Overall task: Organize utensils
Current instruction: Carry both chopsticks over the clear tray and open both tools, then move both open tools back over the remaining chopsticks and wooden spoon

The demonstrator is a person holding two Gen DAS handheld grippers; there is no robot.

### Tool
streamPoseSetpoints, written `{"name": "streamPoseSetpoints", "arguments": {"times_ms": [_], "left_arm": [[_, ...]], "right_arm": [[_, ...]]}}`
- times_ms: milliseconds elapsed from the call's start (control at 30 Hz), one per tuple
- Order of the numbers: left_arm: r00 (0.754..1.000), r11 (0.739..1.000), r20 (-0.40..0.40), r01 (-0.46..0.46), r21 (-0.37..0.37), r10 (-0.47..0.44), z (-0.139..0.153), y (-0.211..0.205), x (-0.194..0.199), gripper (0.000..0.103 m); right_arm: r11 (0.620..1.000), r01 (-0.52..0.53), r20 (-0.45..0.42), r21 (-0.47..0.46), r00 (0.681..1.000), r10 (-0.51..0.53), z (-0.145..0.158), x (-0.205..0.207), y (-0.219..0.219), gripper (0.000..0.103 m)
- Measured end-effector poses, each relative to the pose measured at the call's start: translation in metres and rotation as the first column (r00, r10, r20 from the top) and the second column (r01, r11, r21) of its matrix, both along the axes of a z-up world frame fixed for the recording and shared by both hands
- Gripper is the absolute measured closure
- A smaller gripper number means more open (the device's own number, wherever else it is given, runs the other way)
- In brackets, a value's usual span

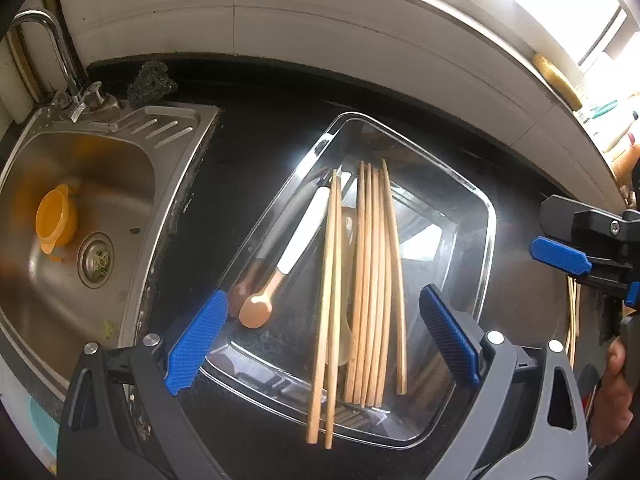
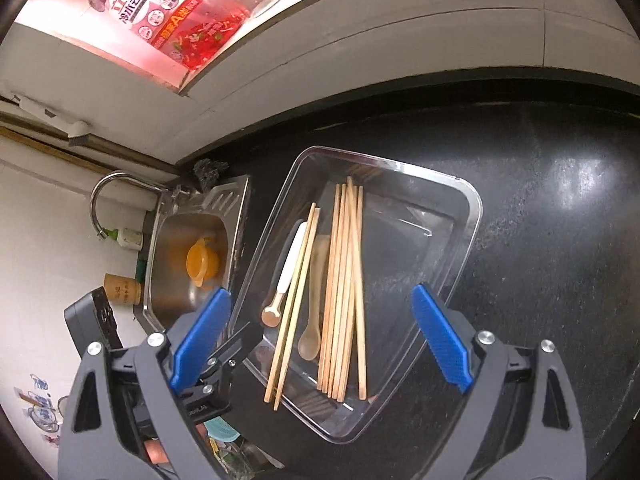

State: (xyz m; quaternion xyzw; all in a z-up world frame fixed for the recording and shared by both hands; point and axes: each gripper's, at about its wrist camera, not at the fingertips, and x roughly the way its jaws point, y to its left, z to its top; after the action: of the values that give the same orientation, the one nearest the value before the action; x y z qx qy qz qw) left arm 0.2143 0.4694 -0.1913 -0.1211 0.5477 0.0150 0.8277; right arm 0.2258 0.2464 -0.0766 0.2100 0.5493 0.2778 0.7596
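A clear plastic tray (image 1: 476, 208) (image 2: 460, 216) sits on the black counter. In it lie several wooden chopsticks (image 1: 374, 280) (image 2: 344, 288), a separate pair (image 1: 330, 300) (image 2: 294, 304) overhanging the near rim, a white-handled spoon (image 1: 298, 240) (image 2: 290, 264), a grey-handled spoon (image 1: 276, 232) and a pale translucent spoon (image 2: 314, 308). My left gripper (image 1: 324, 336) is open and empty above the tray's near end. My right gripper (image 2: 320, 336) is open and empty above the tray; it also shows in the left wrist view (image 1: 560, 256) at the right.
A steel sink (image 1: 52, 280) (image 2: 184, 280) with an orange cup (image 1: 56, 220) (image 2: 202, 262) lies left of the tray, with a faucet (image 1: 52, 48) (image 2: 116, 184) and a dark scrubber (image 1: 150, 82). A tiled wall runs behind. More chopsticks (image 1: 573, 320) lie right of the tray.
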Motion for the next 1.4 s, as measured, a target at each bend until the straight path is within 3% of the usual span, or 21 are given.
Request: {"name": "streamPoseSetpoints", "arguments": {"times_ms": [300, 567, 733, 900, 1000, 1133, 1300, 1400], "left_arm": [[1.0, 0.999, 0.02, -0.011, 0.043, 0.01, 0.013, -0.014, -0.015, 0.009], [0.999, 0.997, 0.041, 0.015, 0.079, -0.018, 0.026, -0.066, -0.026, 0.009], [0.996, 0.993, 0.053, 0.069, 0.096, -0.075, 0.026, -0.138, -0.028, 0.009], [0.984, 0.982, 0.037, 0.171, 0.082, -0.175, 0.012, -0.237, -0.031, 0.009], [0.963, 0.96, 0.026, 0.264, 0.09, -0.267, -0.001, -0.307, -0.034, 0.009], [0.92, 0.912, -0.005, 0.39, 0.127, -0.393, -0.028, -0.397, -0.042, 0.009], [0.895, 0.888, -0.042, 0.446, 0.117, -0.444, -0.06, -0.47, -0.048, 0.009], [0.895, 0.884, -0.059, 0.446, 0.142, -0.442, -0.072, -0.492, -0.047, 0.009]], "right_arm": [[1.0, -0.003, 0.033, 0.024, 0.999, 0.002, 0.01, -0.016, -0.018, 0.013], [0.998, 0.056, 0.078, 0.007, 0.995, -0.057, 0.01, -0.036, -0.088, 0.013], [0.987, 0.15, 0.129, -0.062, 0.982, -0.141, 0.001, -0.057, -0.175, 0.013], [0.947, 0.277, 0.155, -0.165, 0.955, -0.253, -0.022, -0.087, -0.293, 0.013], [0.917, 0.339, 0.146, -0.21, 0.938, -0.313, -0.043, -0.107, -0.358, 0.013], [0.879, 0.399, 0.099, -0.262, 0.917, -0.387, -0.083, -0.135, -0.437, 0.013], [0.854, 0.432, 0.049, -0.29, 0.898, -0.438, -0.119, -0.165, -0.497, 0.013], [0.854, 0.436, 0.026, -0.283, 0.894, -0.448, -0.133, -0.175, -0.517, 0.013]]}}
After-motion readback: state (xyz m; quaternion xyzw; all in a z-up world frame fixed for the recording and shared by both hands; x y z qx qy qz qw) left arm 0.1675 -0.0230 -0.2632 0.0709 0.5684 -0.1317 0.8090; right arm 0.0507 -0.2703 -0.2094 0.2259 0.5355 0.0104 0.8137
